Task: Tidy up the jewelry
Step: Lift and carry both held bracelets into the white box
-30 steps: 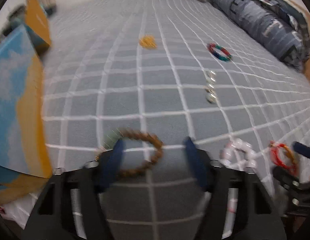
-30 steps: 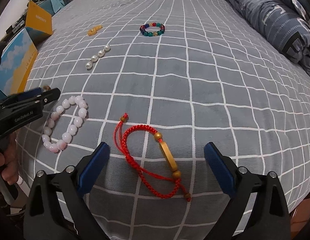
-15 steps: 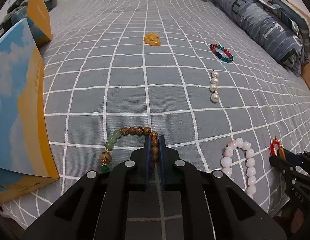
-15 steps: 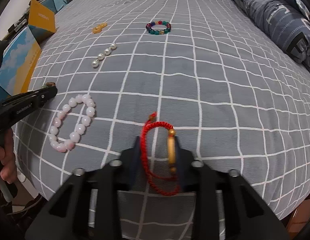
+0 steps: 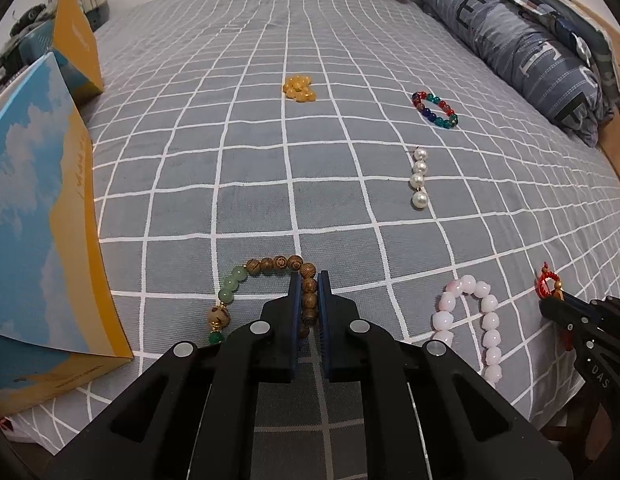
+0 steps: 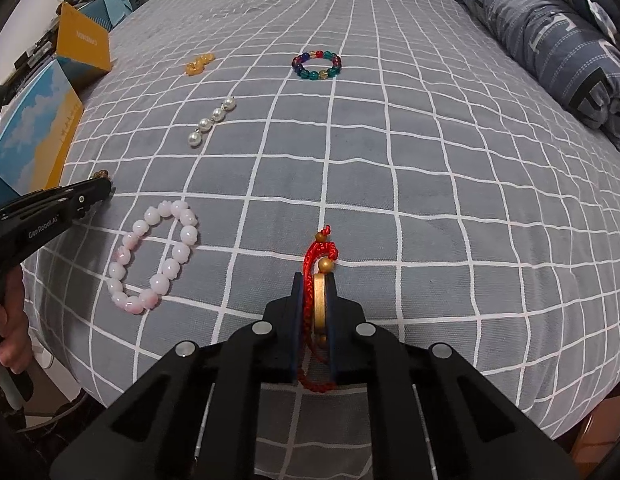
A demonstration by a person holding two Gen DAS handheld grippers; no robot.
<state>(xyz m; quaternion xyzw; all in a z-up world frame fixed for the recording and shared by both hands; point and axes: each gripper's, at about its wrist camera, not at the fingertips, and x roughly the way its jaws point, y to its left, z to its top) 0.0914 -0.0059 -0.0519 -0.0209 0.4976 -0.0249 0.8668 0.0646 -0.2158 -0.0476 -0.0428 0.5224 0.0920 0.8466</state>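
Here, grey checked bedspread [image 5: 350, 208] carries all jewelry. Left gripper [image 5: 308, 292] clamped on wooden-bead bracelet [image 5: 269, 266] near front edge. Right gripper [image 6: 314, 292] closing, pads pressing red cord bracelet [image 6: 320, 256] with gold bar, beside pink bead bracelet [image 6: 153, 256].

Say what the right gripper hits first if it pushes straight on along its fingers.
Probably the bedspread itself. The right gripper points steeply down, its jaws closing on the red cord bracelet, which lies on the cover. No other piece sits just ahead; the multicoloured bead bracelet lies far up the bed.
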